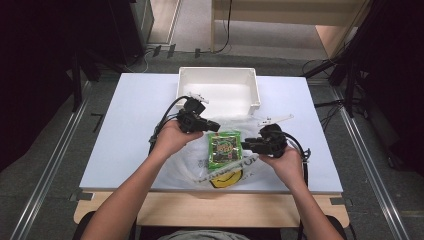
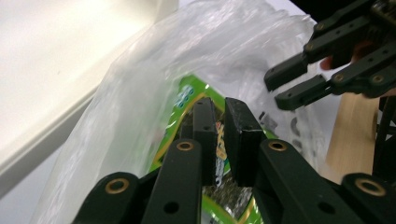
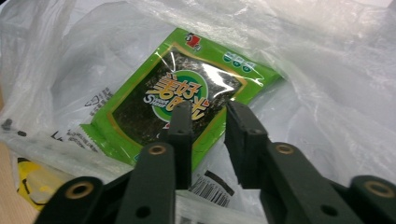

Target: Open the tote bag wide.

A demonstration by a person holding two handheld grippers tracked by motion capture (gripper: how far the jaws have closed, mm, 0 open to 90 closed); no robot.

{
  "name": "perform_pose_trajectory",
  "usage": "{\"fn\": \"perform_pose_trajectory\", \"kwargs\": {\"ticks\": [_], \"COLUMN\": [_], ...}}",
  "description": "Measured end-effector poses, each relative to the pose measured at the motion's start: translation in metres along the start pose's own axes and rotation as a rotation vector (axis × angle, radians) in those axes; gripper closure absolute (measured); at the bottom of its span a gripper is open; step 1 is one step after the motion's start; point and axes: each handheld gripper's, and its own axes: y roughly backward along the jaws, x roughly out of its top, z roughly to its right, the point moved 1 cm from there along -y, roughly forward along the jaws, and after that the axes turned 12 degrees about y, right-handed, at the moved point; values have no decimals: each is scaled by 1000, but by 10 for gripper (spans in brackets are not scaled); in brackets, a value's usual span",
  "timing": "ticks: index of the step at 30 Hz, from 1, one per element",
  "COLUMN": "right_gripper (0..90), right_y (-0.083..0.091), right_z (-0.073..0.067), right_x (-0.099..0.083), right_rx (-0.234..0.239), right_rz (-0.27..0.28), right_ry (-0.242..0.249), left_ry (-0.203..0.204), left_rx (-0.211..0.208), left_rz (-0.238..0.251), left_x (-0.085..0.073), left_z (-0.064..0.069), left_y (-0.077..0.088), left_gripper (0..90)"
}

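The left gripper (image 2: 219, 116) has its two black jaws drawn nearly together, a thin slit between the pads. They sit over the green packet, but whether they pinch plastic film or the packet's edge cannot be told. In the high view this gripper (image 1: 214, 125) points toward the packet's upper left corner. The right gripper (image 3: 208, 123) has a wider gap between its jaws; they stand above the packet's near edge and nothing can be seen clamped in them. In the high view it (image 1: 246, 145) comes in from the packet's right side.

Between the two lies a flat, green foil snack packet (image 3: 182, 98) with a dark window showing seaweed sheets. Its front carries a round green-and-white emblem with large orange Chinese characters, a line in Latin letters beginning with "S" that is too covered to read, a small red logo at one corner and small round marks at another. The packet rests on a crumpled, clear plastic bag (image 3: 327, 93), which bears grey printed marks, a barcode label and a yellow smiley face with dark lettering too small to read (image 1: 225, 178).

The bag lies on a white table top (image 1: 130, 130), just in front of an open white rectangular plastic bin (image 1: 218, 75).
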Motion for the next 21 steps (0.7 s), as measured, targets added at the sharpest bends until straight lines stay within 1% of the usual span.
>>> {"fn": "perform_pose_trajectory", "kwargs": {"ticks": [2, 4, 5, 8, 9, 10, 11, 13, 14, 16, 17, 19, 21], "right_gripper": [788, 822, 832, 867, 885, 900, 900, 900, 900, 900, 900, 900, 900], "right_y": [0, 0, 1, 0, 0, -1, -2, -4, -5, -6, -7, -10, -13], "right_z": [-2, -3, -4, -6, -7, -8, -8, -10, -10, -11, -12, -12, -13], "right_x": [0, -1, -1, -1, -2, -2, -2, -2, -2, -2, -3, -3, -4], "right_rx": [1, 6, 4, 9, 9, 6, 9, 12, 12, 18, 20, 26, 30], "right_rz": [4, 6, 8, 7, 1, -6, -15, -28, -28, -31, -32, -36, -43], "right_ry": [-3, -4, -1, 2, 7, 9, 13, 18, 19, 16, 15, 17, 18], "left_ry": [-17, -16, -11, -17, -16, -13, -10, 23, 33, 26, 25, 42, 49], "left_rx": [9, 11, 8, 18, 20, 20, 29, 36, 47, 88, 99, 109, 119], "left_rz": [-15, -31, -40, -74, -75, -83, -94, -98, -102, -112, -114, -108, -95], "left_x": [4, 8, 9, 10, 9, 9, 10, 11, 11, 10, 9, 9, 8], "left_z": [0, -5, -7, -11, -11, -12, -15, -24, -28, -34, -38, -44, -49], "left_y": [-6, -13, -17, -28, -32, -36, -39, -45, -48, -54, -56, -59, -62], "left_gripper": [874, 900, 900, 900, 900, 900, 900, 900, 900, 900, 900, 900, 900]}}
